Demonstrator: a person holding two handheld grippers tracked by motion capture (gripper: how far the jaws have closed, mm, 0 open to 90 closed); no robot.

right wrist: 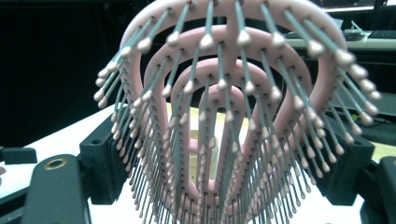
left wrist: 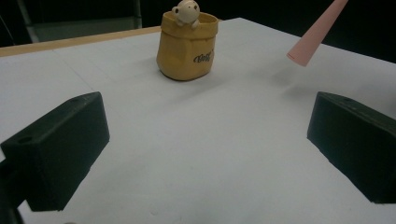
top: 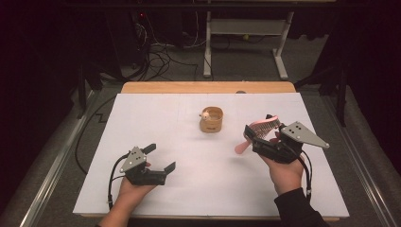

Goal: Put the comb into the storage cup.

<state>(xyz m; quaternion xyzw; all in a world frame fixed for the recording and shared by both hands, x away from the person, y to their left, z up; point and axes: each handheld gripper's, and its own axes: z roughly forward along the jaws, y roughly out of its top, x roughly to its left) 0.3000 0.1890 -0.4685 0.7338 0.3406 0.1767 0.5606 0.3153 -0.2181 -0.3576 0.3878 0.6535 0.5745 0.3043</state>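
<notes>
Right claw (top: 259,135) pinching the one pink hairbrush (top: 260,127) aloft just right of the single tan pouch-shaped pot (top: 211,121) mid-desk (top: 156,118), left claw (top: 161,158) spread and empty well before it, nothing between.

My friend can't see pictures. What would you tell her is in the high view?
A person's right gripper holds a pink hairbrush above a white table, its handle pointing down toward the table. The left gripper is open and holds nothing, near the table's front edge. A small tan pot with a little bear figure at its rim stands mid-table.
</notes>
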